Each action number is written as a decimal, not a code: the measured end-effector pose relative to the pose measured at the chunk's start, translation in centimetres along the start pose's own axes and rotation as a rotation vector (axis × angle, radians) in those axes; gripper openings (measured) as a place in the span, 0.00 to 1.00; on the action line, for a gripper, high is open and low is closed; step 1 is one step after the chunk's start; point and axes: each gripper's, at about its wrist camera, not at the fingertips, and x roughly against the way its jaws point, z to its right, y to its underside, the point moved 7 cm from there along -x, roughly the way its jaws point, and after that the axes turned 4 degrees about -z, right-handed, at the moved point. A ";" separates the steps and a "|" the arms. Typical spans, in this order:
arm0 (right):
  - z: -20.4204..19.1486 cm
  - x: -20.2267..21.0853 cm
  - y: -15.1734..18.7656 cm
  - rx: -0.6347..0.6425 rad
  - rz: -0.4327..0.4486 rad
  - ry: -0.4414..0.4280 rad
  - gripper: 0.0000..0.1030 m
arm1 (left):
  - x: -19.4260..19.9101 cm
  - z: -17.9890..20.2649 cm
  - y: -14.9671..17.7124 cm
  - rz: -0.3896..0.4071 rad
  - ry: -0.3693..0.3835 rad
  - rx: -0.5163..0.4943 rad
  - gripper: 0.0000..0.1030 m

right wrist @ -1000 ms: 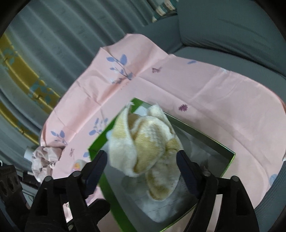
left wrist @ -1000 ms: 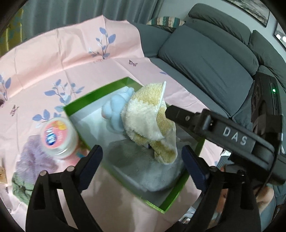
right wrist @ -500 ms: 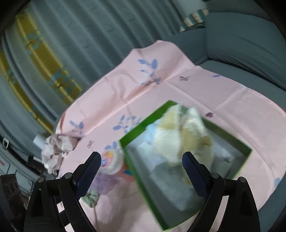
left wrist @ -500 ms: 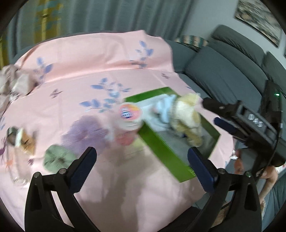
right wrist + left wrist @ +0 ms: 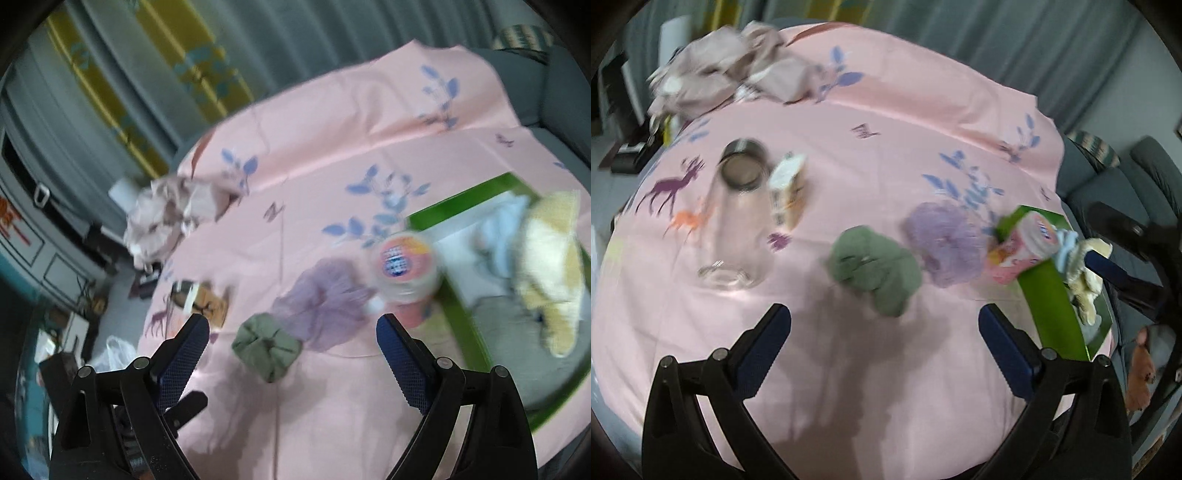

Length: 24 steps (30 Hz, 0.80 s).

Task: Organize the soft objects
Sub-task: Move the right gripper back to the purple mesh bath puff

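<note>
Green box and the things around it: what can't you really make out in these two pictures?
- Green box, left wrist view: seen edge-on; its near wall hides the floor.
- Cream plush, right wrist view: motion blur; shape unreadable.
- Round tub: lid print too blurred to read.
- Small carton, left wrist view: label smeared.
- Crumpled cloth: blurred, partly cut off by the lens edge.

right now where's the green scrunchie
It lies on the pink cloth, near centre in both wrist views, the green scrunchie just left of the purple scrunchie, outside the green box.
</note>
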 end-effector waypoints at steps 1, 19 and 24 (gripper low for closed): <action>-0.7 -1.2 0.0 0.010 -0.026 0.010 0.90 | 0.0 -0.6 0.2 -0.002 -0.001 0.016 0.98; 0.1 -14.7 2.4 0.081 -0.207 0.349 0.09 | -0.2 -5.2 2.6 -0.042 -0.024 0.085 0.98; -2.1 -10.8 3.6 0.144 -0.188 0.220 0.08 | -0.1 -5.8 2.7 -0.044 -0.025 0.096 0.98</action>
